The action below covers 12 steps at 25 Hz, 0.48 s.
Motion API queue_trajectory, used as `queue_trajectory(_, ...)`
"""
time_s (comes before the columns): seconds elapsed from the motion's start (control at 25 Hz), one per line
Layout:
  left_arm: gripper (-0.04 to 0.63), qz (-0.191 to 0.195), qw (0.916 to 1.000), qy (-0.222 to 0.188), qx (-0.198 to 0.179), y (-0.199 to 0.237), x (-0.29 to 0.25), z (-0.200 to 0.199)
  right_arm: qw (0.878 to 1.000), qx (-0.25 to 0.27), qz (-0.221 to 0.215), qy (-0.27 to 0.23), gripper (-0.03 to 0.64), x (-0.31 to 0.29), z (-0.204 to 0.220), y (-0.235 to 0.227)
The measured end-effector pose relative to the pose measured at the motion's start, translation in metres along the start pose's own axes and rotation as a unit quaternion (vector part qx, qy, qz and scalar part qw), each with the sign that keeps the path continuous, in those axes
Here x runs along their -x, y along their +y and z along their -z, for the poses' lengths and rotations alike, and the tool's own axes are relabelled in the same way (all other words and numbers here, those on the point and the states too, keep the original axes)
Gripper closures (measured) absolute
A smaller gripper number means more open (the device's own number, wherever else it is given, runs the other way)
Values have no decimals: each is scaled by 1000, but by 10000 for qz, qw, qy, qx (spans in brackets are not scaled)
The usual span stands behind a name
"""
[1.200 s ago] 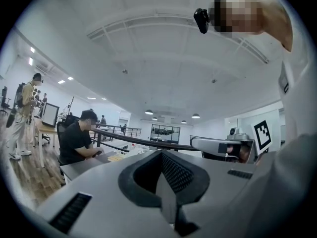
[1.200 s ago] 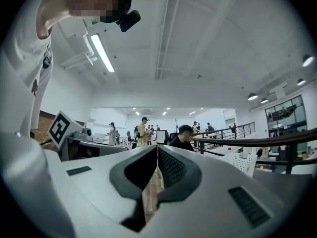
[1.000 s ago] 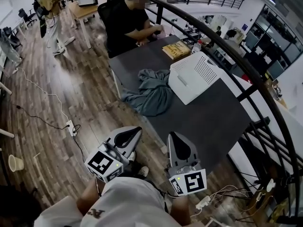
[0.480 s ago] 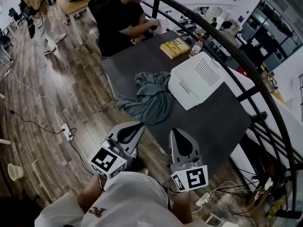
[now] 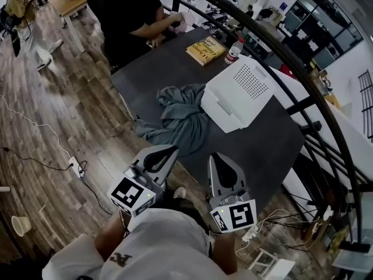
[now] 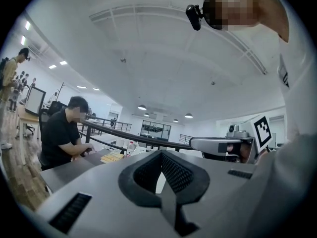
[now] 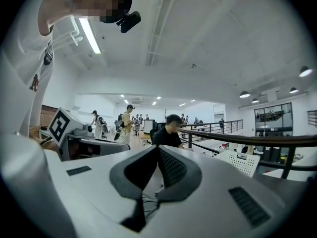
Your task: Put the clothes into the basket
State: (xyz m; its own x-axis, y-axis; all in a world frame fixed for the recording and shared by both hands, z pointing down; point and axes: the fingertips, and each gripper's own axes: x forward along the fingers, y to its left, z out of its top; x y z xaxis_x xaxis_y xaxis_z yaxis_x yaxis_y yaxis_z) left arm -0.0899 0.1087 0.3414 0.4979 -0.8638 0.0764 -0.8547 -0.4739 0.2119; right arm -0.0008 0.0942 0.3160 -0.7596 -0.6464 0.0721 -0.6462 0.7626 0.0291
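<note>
my left gripper (image 5: 168,151) and right gripper (image 5: 215,159) both have jaws pressed together on nothing, short of the table (image 5: 256,144). the clothes (image 5: 183,118) lie heaped at its near edge, one end hanging off, just beside the basket (image 5: 239,92). a tug on that hanging end could drag them to the floor. the basket shows only a perforated face, so i may find no opening.

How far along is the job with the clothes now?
Nothing looks done: the grey clothes lie in a heap on the table, partly over its edge, beside the white basket. Nothing is in hand: the left tongs and right tongs are shut and empty, apart from the clothes. Left to do: grasp the clothes and put them into the basket.
</note>
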Motion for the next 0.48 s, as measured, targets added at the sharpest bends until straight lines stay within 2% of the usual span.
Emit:
queue_trajectory(0.24, 601, -14, 9998, 188, 0, 15, -17, 9, 9999, 10, -81, 143, 595, -22, 13, -13)
queue_trajectory(0.48, 603, -282, 9991, 309, -119, 30, -40, 20, 9988, -65, -271, 405, 595, -46, 42, -34)
